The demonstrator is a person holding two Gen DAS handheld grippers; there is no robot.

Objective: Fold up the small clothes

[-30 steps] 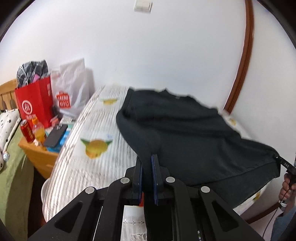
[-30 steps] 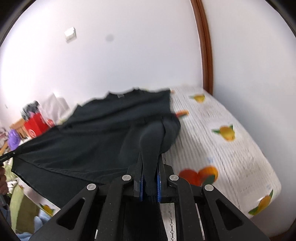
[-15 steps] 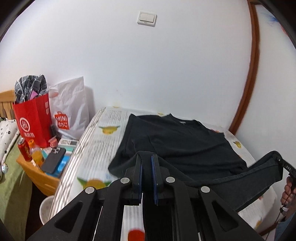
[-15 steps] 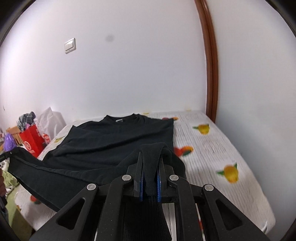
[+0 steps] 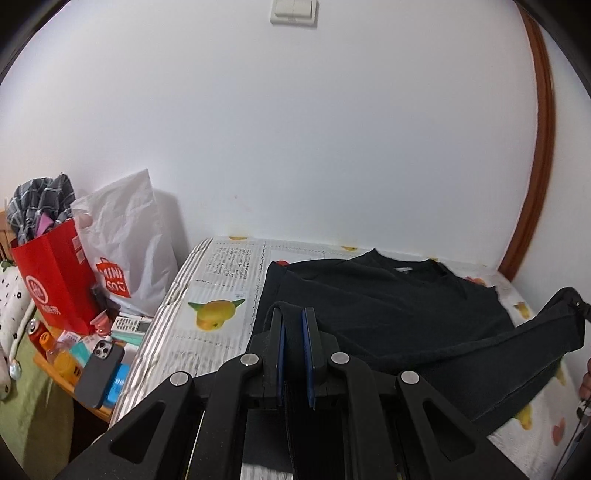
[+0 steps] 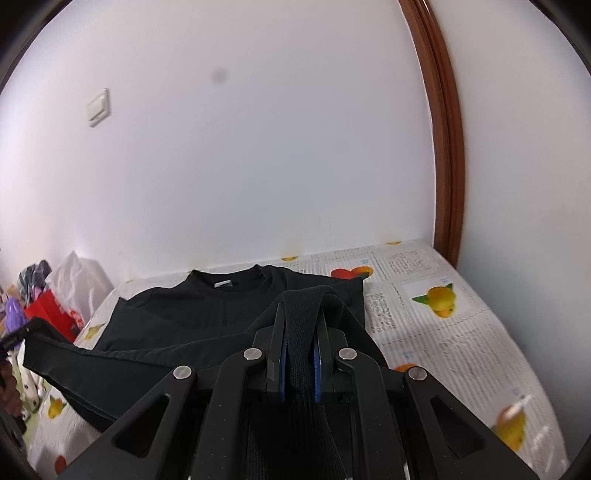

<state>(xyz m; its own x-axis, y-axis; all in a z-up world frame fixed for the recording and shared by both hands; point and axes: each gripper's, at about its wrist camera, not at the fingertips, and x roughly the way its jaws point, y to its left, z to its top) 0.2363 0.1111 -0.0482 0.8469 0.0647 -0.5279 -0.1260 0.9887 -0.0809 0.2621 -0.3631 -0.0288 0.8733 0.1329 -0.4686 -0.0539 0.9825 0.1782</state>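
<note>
Both tools clamped on the hem of the black sweater [image 5: 388, 314]: left tool [image 5: 293, 325], right tool [image 6: 299, 325]. Hem lifted taut between the 2; collar end flat on the bed [image 6: 424, 332], toward the wall. Fold likely goes hem-to-collar.

1 black tee [image 5: 373, 302], 2 grippers [image 5: 293, 325] [image 6: 299, 328], 2 shopping bags [image 5: 55, 273] [image 5: 129, 236], 1 phone [image 5: 99, 373], 1 light switch [image 5: 293, 11]

Left wrist view: low over bed [image 5: 221, 332], facing wall [image 5: 295, 147]. Right wrist view: likewise, beside it. Shared: black shirt [image 5: 388, 306], wall switch [image 6: 98, 108], door frame [image 6: 443, 147].
</note>
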